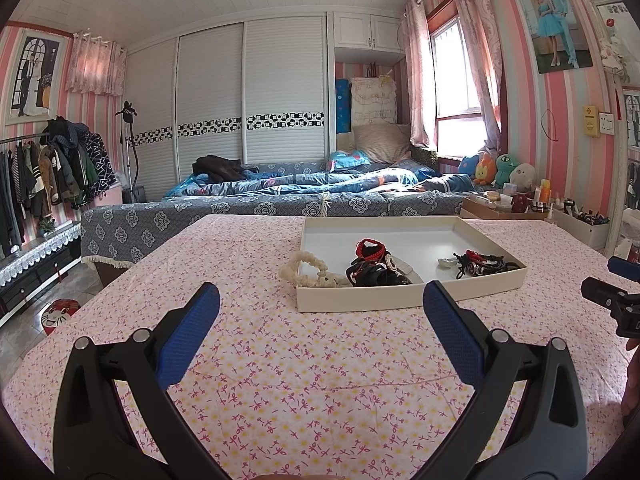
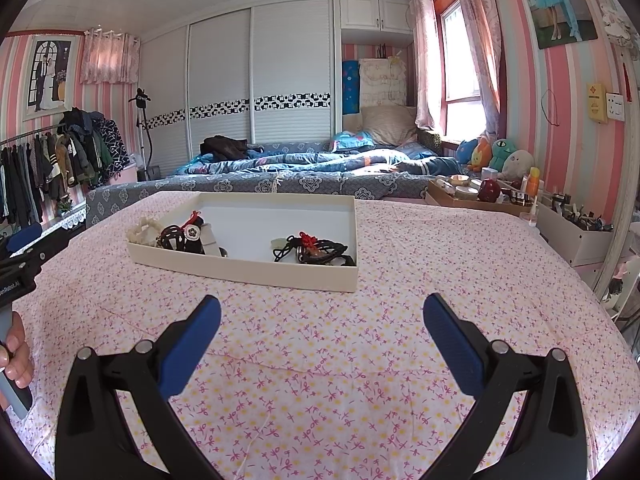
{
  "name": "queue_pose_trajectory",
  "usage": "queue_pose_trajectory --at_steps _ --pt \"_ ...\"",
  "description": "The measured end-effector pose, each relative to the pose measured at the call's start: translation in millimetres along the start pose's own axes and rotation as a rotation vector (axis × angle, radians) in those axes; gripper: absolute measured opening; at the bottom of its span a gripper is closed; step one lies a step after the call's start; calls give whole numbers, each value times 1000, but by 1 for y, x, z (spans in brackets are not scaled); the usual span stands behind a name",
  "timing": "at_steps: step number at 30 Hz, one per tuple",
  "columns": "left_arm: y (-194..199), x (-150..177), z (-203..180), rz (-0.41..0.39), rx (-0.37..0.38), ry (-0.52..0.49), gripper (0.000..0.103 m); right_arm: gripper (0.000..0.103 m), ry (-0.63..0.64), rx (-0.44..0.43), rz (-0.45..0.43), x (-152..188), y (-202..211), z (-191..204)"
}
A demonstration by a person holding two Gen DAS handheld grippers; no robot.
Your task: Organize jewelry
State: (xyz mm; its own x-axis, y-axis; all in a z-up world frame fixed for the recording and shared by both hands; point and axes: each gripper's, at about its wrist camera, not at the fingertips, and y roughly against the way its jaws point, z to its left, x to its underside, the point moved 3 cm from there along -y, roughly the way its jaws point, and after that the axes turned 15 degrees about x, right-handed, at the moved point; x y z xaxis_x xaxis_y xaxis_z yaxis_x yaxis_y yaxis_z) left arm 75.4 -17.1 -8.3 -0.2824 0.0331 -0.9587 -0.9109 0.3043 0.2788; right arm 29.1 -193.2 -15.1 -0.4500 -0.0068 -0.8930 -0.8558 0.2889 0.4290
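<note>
Both grippers, left (image 1: 322,300) and right (image 2: 322,312), wide open and empty above the flowered cloth (image 1: 320,380), near side of the tray (image 2: 256,270). Jewelry sorted in two heaps inside: left heap (image 2: 182,236), right heap (image 2: 316,251), well apart, probably to avoid tangling. Cream beaded bracelet (image 1: 306,270) hanging over the left rim, half outside.

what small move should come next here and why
Probably move the left gripper forward toward the cream beaded bracelet, which hangs over the left wall of the white tray, half out on the floral cloth. Both grippers, the right gripper included, are open, empty and short of the tray, while the other jewelry already lies inside it.
</note>
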Motion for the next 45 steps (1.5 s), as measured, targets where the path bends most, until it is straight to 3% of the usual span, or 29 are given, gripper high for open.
queue_pose_trajectory --at_steps 45 --pt "-1 1 -1 0 -2 4 100 101 0 1 -3 -3 -1 -1"
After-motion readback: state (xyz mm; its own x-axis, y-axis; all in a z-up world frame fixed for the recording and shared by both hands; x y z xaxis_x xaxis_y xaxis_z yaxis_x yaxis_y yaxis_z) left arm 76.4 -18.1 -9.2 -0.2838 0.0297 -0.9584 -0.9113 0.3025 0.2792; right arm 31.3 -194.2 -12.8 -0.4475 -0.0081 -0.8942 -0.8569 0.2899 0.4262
